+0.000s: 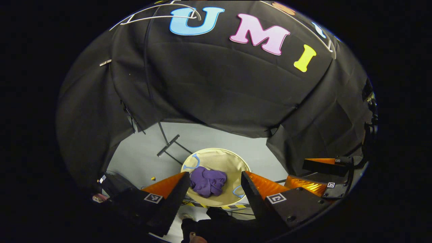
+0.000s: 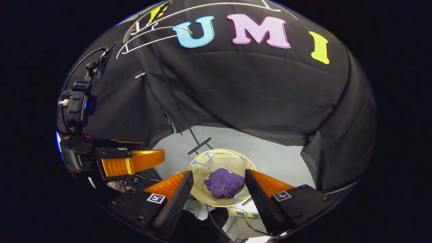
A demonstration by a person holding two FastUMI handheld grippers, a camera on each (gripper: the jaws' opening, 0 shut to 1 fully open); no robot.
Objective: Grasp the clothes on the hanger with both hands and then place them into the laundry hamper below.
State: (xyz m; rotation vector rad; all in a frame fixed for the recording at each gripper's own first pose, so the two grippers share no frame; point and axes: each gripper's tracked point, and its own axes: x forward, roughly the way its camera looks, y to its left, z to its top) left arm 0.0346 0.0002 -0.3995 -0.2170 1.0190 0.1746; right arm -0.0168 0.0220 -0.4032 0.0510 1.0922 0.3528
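Nearest to us in the left gripper view, the left gripper (image 1: 214,189) has its two orange-backed fingers (image 1: 172,192) spread wide with nothing between them; we look through the gap straight down at the hamper. In the right gripper view, the right gripper (image 2: 219,192) is likewise spread and empty, its black finger (image 2: 260,199) pads framing the same hamper from a slightly different side. Each camera also catches the other tool off to the side: the right gripper sits at the right of the left gripper view, and the left gripper at the left of the right gripper view, both held apart and clear of any cloth.

Below the fingers, the round cream laundry hamper (image 1: 236,162) stands on the pale floor (image 1: 141,158), and the purple garment (image 1: 207,182) lies crumpled inside it, near the middle of the bottom, touching neither gripper. A dark foot shape shows at the near edge beneath the hamper, too dim to describe further.

Farther off and higher, a dark stand pole (image 2: 175,101) rises from its floor bar, and white hangers (image 2: 155,37) hang bare at the top.

We judge the task essentially done: the clothes are off the hanger and in the hamper, both grippers have let go, and only drawing the hands away seems left.
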